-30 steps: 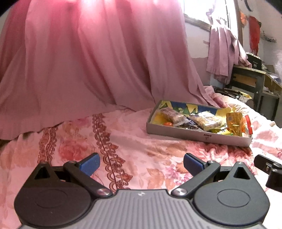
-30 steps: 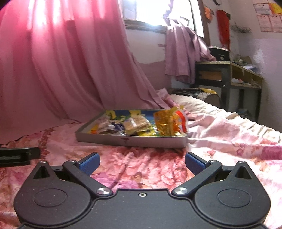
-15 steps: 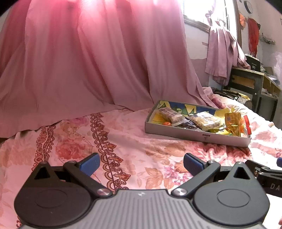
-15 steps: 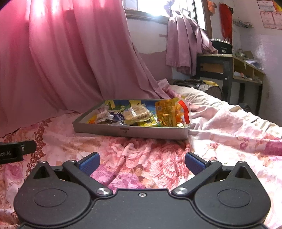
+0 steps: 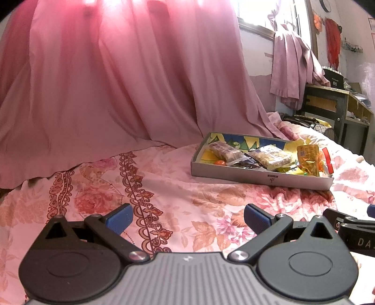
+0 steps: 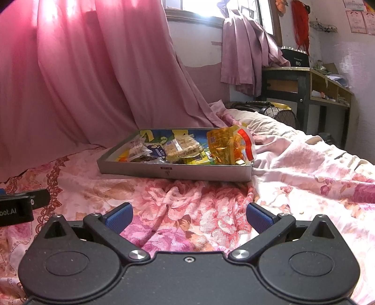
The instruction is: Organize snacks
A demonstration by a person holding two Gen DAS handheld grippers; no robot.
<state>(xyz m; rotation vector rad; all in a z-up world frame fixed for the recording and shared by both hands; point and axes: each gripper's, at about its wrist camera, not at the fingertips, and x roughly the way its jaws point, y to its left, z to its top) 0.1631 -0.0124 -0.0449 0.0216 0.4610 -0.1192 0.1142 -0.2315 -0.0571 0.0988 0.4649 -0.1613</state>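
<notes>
Hovering wide-spread and empty, both grippers face the snack tray well ahead.

I am in home bedroom. Bed with pink floral sheet fills lower frame; pillow at centre right. Pink curtain drapes across upper left, sunlit window at top centre. Dark wooden desk with shelves stands at right, clothes hanging beside it.

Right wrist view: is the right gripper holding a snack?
No: the right gripper is open and empty over the floral bedsheet, short of the grey cardboard tray.
</notes>
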